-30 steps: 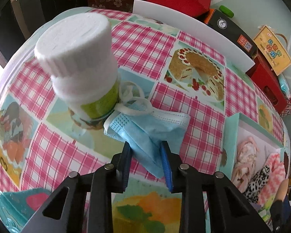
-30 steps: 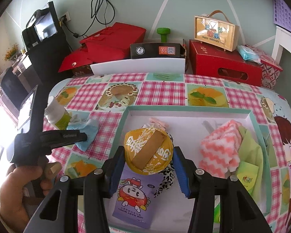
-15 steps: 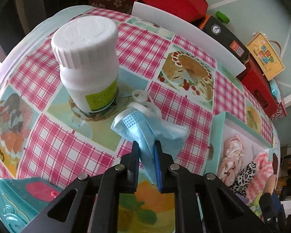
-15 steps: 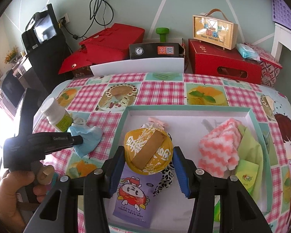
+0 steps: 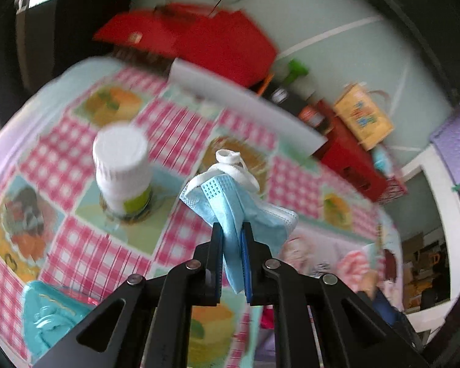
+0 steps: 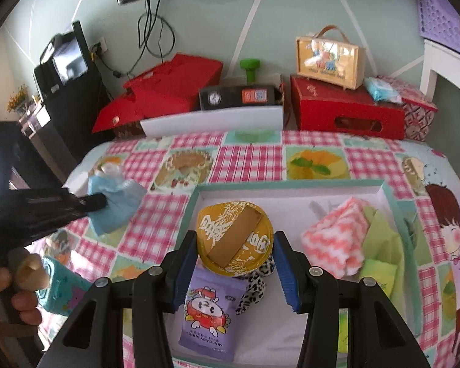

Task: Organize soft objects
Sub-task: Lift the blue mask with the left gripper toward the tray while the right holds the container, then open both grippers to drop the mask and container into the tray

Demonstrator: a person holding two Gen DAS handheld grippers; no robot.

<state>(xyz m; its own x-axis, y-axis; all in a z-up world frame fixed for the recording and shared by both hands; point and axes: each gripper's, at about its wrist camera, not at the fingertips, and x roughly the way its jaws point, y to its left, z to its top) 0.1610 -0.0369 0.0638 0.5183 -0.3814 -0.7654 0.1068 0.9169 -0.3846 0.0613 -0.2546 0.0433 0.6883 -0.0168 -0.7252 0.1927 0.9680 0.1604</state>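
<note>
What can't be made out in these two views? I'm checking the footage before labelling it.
- White bottle: label blurred in the left wrist view; hidden behind the blue face mask in the right wrist view.
- Leopard-print item: mostly covered by the yellow cup, right wrist view.
- Teal toy: cut off by the left gripper.

A second ago the left claw (image 5: 231, 239) stood open around the blue face mask (image 5: 230, 205), which lay on the checked surface (image 5: 86, 245) against the white bottle (image 5: 121, 168). Now its jaws are pinched tight on the mask, which hangs clear of the surface, well apart from the bottle. In the right wrist view the mask (image 6: 115, 202) sits higher than before.
</note>
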